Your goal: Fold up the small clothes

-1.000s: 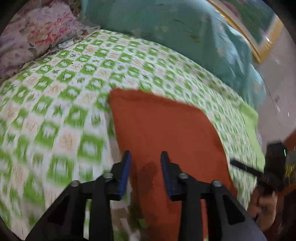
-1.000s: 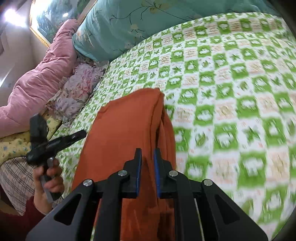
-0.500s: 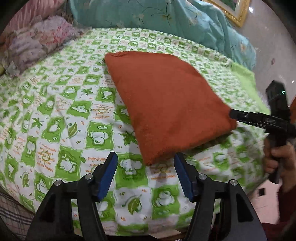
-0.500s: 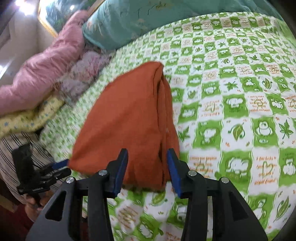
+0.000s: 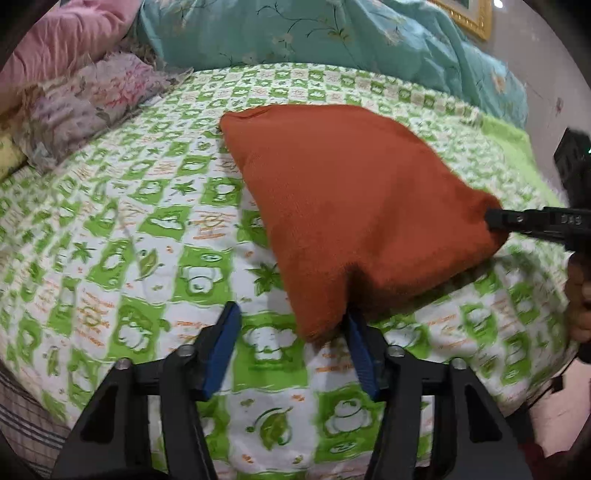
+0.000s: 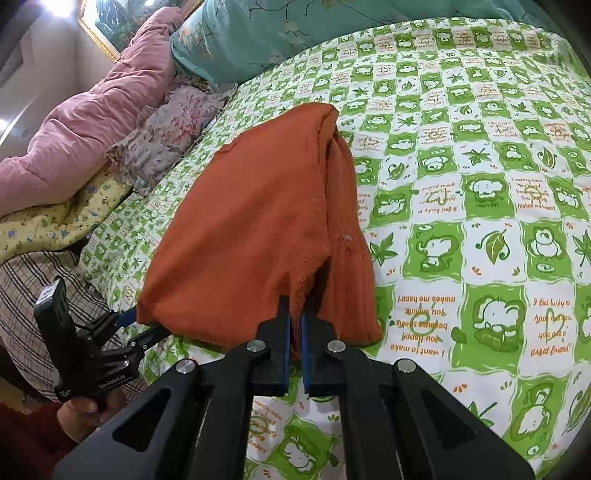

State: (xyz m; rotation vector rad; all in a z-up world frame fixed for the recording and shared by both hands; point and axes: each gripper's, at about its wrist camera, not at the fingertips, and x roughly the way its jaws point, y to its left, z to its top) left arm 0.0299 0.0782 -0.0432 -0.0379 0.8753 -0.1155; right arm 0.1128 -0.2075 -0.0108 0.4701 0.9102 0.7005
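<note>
A folded rust-orange garment (image 5: 354, 206) lies on the green-and-white patterned bed sheet (image 5: 155, 229). My left gripper (image 5: 291, 332) is open, its blue pads on either side of the garment's near corner. In the right wrist view the garment (image 6: 251, 221) shows layered folds. My right gripper (image 6: 294, 325) is shut on the garment's near right corner, pinching its edge. The right gripper also shows in the left wrist view (image 5: 495, 218) at the garment's right corner. The left gripper shows in the right wrist view (image 6: 144, 328) at the left corner.
A teal quilt (image 5: 314, 37) lies along the back of the bed. A pink duvet (image 6: 85, 122) and floral pillows (image 5: 85, 107) are piled at the left. A plaid blanket (image 6: 29, 273) hangs at the bed's left edge. A gold picture frame (image 5: 469, 14) hangs on the wall.
My right gripper has closed on the garment's near corner. My left gripper has moved forward so its open pads straddle the other near corner.
</note>
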